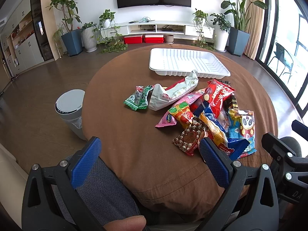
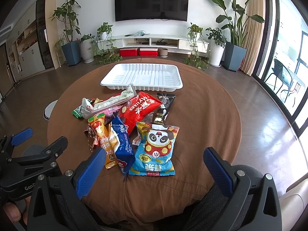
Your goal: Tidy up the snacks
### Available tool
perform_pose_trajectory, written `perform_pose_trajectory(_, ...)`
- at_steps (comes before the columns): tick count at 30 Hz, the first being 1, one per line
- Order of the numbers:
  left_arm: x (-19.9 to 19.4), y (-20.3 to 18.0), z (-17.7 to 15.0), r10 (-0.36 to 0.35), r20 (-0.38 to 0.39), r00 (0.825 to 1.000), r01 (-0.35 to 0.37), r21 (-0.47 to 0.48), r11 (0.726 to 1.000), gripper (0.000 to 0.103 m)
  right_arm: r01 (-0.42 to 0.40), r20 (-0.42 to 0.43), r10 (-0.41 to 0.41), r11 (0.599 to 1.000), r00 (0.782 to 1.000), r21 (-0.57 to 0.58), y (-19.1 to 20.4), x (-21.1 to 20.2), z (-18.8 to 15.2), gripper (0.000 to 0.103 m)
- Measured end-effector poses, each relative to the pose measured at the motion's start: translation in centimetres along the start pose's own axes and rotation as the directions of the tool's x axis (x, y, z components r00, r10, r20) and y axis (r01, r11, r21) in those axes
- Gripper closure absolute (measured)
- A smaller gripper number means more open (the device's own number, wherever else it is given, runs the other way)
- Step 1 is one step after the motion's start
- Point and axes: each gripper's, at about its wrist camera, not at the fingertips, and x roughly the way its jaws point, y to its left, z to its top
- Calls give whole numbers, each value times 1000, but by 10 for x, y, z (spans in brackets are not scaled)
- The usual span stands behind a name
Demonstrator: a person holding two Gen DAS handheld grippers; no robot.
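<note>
A pile of several snack packets lies on the round brown-clothed table: a green packet, a white packet, a red Mylikes bag, a blue panda bag, a blue Tipo pack and a brown heart packet. An empty white tray stands beyond the pile and shows in the right wrist view too. My left gripper is open, near the table's front edge, left of the pile. My right gripper is open, just before the panda bag.
A grey bin stands on the floor left of the table. A chair back is under the grippers. Beyond are a TV, a white console, red boxes and potted plants.
</note>
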Motion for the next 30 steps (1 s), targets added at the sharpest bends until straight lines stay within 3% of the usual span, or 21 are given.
perform_pose_trajectory(21,5,6,-3,-11,16,1000,12,-8,1000,0,-7,-8,7,1000,1000,22,-9,8,-9,0)
perform_pose_trajectory(24,11,14,3,-73,27,997,72,13,997,0,-41,-10,41,998,999,51,-21,18,-12,0)
perform_pose_trajectory(26,9,18,5,-142,86,986,137,56,989,0,-80,-17,82,994,997,70,-28,26,-12,0)
perform_pose_trajectory(27,9,19,7,-134,89,987,128,65,990,0,-100,-18,102,992,995,82,-31,28,-12,0)
perform_pose_trajectory(30,22,23,7,-124,-25,992,126,66,990,0,-144,-9,146,983,989,111,-40,29,-10,0)
